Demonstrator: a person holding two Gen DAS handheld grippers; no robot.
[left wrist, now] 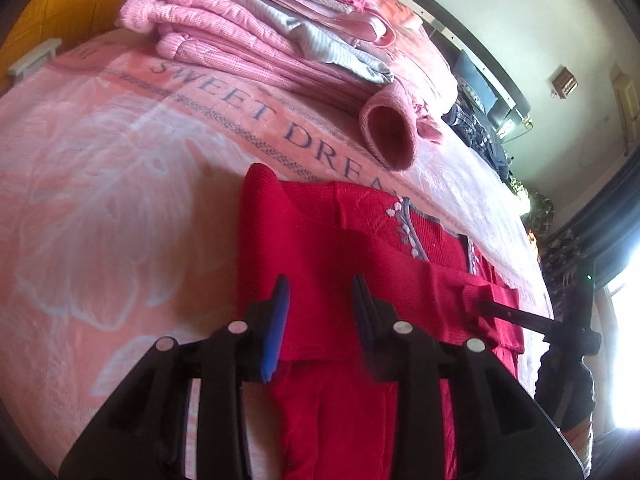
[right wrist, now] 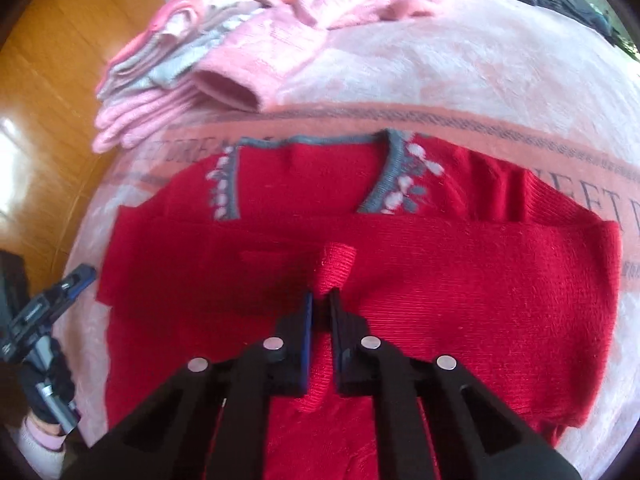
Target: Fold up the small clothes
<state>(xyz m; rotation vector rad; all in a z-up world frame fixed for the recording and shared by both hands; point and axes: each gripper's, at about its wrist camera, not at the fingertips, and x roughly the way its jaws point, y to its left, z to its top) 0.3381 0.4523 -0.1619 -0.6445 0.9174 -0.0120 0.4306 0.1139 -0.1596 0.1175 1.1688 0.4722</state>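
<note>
A red knit sweater (right wrist: 400,280) lay flat on the pink blanket (right wrist: 460,72) across the middle of the right wrist frame, its hem cut off at the bottom. The right gripper (right wrist: 321,304) was pinched nearly closed on the sleeve cuff (right wrist: 338,266). In the left wrist frame, the left gripper (left wrist: 320,300) hung wide apart, holding nothing, above the sweater. Folded pink clothes (left wrist: 248,40) sat stacked at the upper left.

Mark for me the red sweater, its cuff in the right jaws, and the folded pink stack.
red sweater (right wrist: 460,292): right wrist view, on the knit body.
sleeve cuff (right wrist: 336,266): right wrist view, on the ribbed end above the jaws.
folded pink stack (left wrist: 248,36): left wrist view, on a middle layer.
</note>
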